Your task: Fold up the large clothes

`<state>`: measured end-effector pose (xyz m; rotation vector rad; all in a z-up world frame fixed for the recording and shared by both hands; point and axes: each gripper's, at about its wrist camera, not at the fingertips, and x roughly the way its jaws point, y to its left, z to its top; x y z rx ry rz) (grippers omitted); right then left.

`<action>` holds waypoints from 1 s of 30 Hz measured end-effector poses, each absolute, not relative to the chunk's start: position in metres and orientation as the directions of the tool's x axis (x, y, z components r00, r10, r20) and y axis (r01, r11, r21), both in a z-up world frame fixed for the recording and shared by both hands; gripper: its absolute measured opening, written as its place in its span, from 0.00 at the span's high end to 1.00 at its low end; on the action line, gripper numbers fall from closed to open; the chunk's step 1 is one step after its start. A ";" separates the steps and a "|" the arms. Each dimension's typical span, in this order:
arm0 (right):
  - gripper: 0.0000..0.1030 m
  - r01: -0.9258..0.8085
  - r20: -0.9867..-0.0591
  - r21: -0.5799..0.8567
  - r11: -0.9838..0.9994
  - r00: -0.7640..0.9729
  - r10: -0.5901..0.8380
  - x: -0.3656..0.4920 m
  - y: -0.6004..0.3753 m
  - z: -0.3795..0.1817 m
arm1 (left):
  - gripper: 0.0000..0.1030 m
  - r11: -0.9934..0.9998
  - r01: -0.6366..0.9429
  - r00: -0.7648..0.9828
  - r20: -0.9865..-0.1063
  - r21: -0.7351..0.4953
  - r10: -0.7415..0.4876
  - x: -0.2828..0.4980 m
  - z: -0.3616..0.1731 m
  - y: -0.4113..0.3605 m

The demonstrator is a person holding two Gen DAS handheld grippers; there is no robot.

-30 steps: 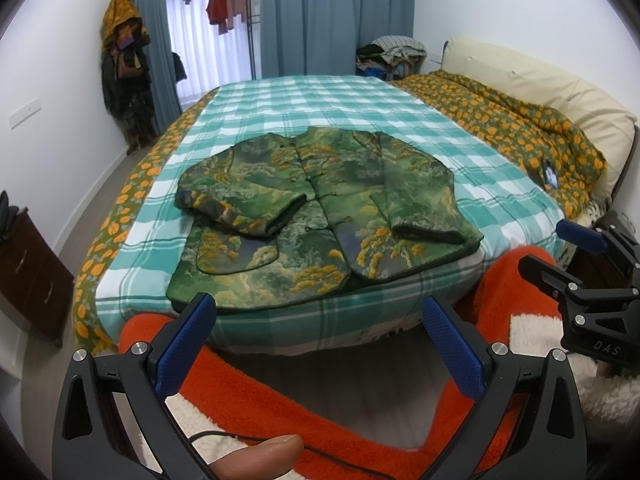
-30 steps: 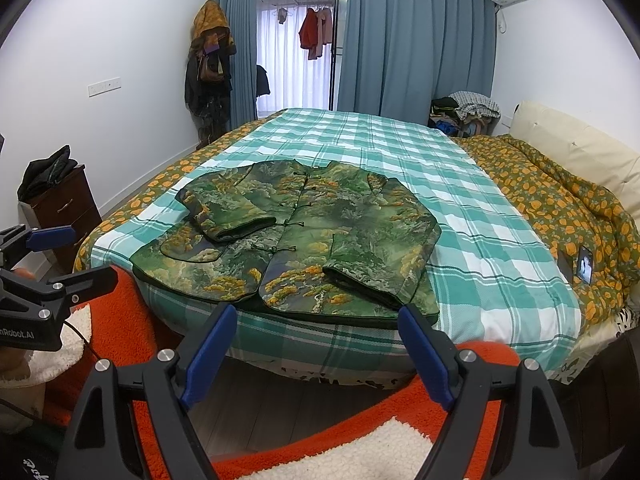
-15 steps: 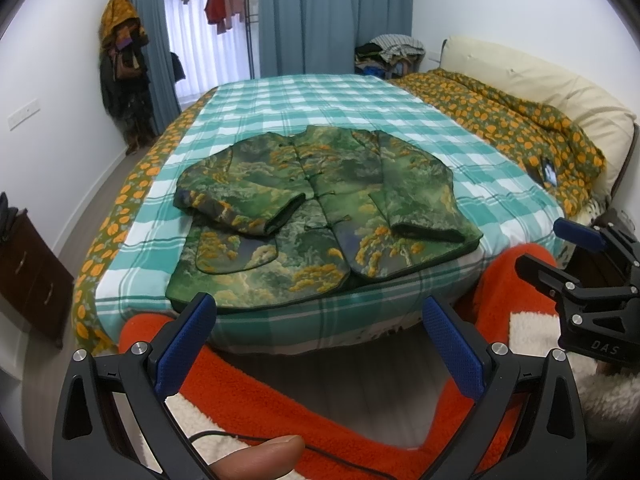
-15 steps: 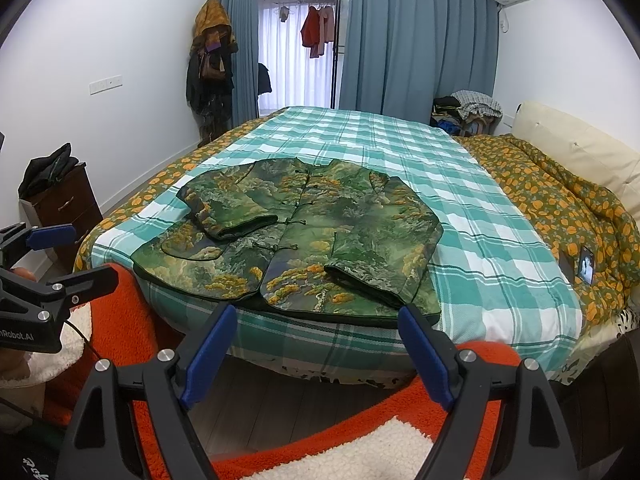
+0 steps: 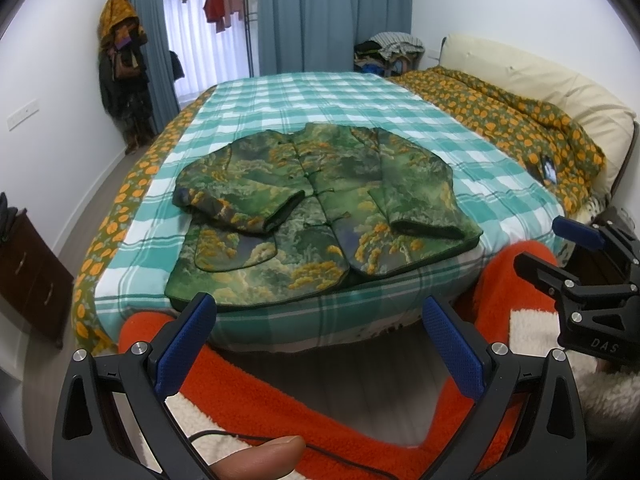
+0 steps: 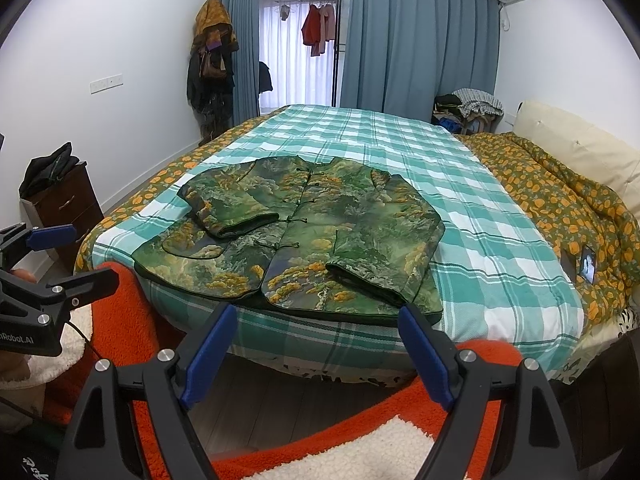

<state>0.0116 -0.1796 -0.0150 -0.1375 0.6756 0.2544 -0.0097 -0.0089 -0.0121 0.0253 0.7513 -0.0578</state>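
From the left wrist, the green patterned jacket lay flat on the checked bedspread, hem at the near bed edge, both sleeves crossed over its front; the left gripper hung short of that hem, jaws wide and empty. From the right wrist, the right gripper gaped likewise below the hem. A good next fold would probably pinch both hem corners together and carry them evenly toward the collar.

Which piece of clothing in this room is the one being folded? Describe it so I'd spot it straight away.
Look at the big bed with the teal checked cover. Near its front edge lies a jacket, flat, both sleeves folded across its front. It alone is green with golden-yellow trees and a row of knot buttons; the other clothes hang or lie piled by the walls.
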 end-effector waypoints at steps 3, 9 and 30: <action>0.18 -0.276 -0.634 -0.042 0.960 0.750 0.188 0.011 -0.177 -0.017 | 0.00 0.998 0.063 0.729 -0.683 0.004 -0.044 -0.011 -0.013 -0.010; 0.18 -0.277 -0.635 -0.042 0.960 0.749 0.188 0.011 -0.178 -0.017 | 0.00 0.998 0.062 0.729 -0.683 0.002 -0.044 -0.011 -0.014 -0.011; 0.18 -0.277 -0.638 -0.038 0.960 0.746 0.190 0.011 -0.176 -0.019 | 0.00 0.998 0.062 0.726 -0.686 0.005 -0.042 -0.010 -0.016 -0.014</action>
